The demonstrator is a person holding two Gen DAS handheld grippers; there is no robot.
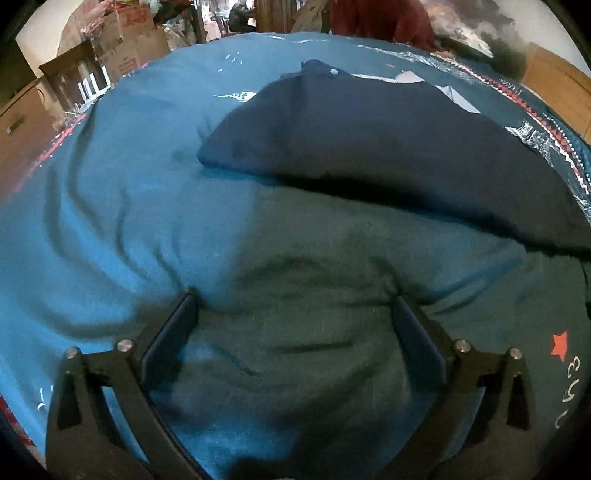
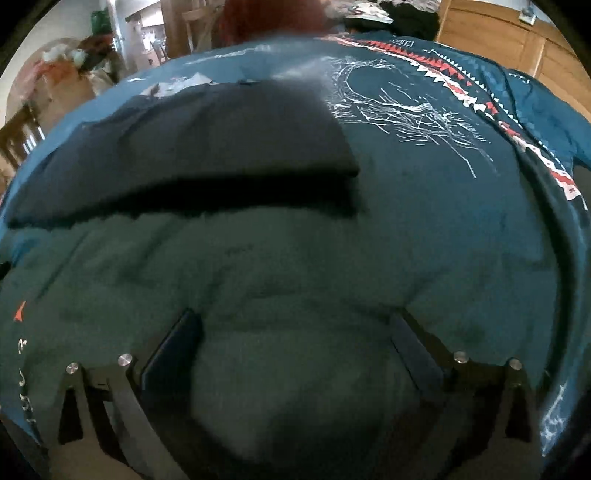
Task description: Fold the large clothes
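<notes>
A dark navy garment [image 1: 369, 136] lies folded on a teal printed sheet [image 1: 110, 206]; its near edge casts a shadow. In the right wrist view the same navy garment [image 2: 207, 140] lies ahead and to the left. My left gripper [image 1: 294, 295] is open, its fingertips resting on the wrinkled teal sheet short of the garment's near edge. My right gripper [image 2: 295, 313] is also open, its tips pressed on the teal sheet [image 2: 424, 206], which bulges between the fingers. Neither gripper holds the garment.
The sheet has a red-and-white triangle border [image 2: 461, 85], white line prints [image 2: 406, 110] and a red star [image 1: 559, 345]. Cardboard boxes [image 1: 125, 40] and wooden furniture [image 1: 22, 122] stand past the far left edge. A wooden cabinet [image 2: 517, 40] is at the far right. A person in red [image 1: 380, 18] stands behind.
</notes>
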